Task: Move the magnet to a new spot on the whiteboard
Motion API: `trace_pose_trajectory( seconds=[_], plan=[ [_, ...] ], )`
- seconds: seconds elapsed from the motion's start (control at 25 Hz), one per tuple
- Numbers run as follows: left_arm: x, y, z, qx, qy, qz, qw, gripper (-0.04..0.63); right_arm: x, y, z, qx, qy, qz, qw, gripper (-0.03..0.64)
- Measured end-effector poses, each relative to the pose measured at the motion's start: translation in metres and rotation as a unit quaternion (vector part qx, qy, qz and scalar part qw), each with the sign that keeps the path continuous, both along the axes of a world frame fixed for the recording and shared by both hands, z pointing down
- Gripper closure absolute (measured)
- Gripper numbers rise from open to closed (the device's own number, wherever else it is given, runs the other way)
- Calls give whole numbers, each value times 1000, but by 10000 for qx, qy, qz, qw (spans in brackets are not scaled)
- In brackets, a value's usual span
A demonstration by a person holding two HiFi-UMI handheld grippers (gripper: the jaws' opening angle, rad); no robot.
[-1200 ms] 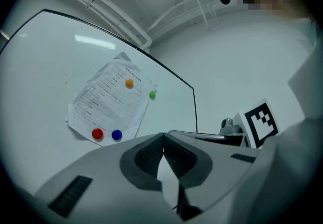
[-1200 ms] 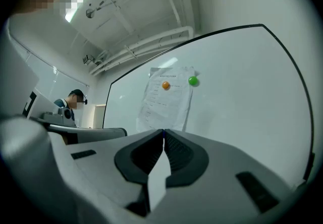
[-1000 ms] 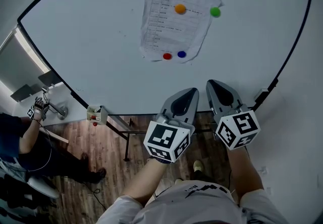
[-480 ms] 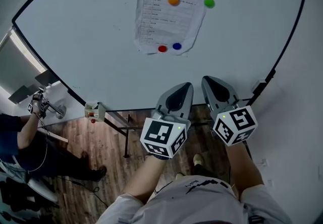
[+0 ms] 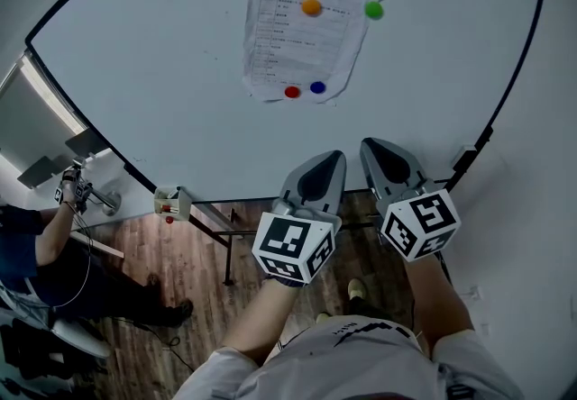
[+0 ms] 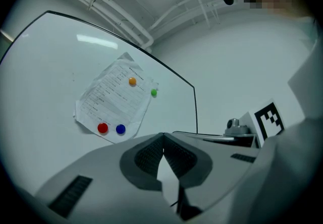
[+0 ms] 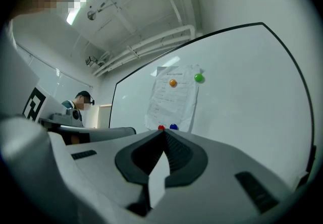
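**Head view:** whiteboard carried a paper sheet with an orange magnet, red magnet and blue magnet on it. A green magnet sat at its upper right corner. Left tool and right tool were low, well apart from them.

**Left gripper view:** jaws together, empty.

**Right gripper view:** jaws together, empty.

**Risk:** closed jaws would likely shove a magnet. Lifting a pinning one might loosen the sheet.

Framing shifted slightly
The white printed paper sheet on the large whiteboard is seen higher and further left than a second ago.
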State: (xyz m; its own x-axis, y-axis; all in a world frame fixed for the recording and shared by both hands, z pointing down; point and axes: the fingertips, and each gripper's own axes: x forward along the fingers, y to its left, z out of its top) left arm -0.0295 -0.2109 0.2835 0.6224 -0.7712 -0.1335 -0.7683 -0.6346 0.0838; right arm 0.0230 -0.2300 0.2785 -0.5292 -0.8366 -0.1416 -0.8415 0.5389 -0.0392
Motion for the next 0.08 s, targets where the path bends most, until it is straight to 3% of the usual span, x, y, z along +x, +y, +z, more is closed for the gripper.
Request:
trace_pose_trajectory(
  seconds=[0.08],
  plan=[
    [0, -1, 0, -5, 3, 4, 10000, 584, 0, -1, 0, 1, 9, 1, 10000, 603]
  ],
)
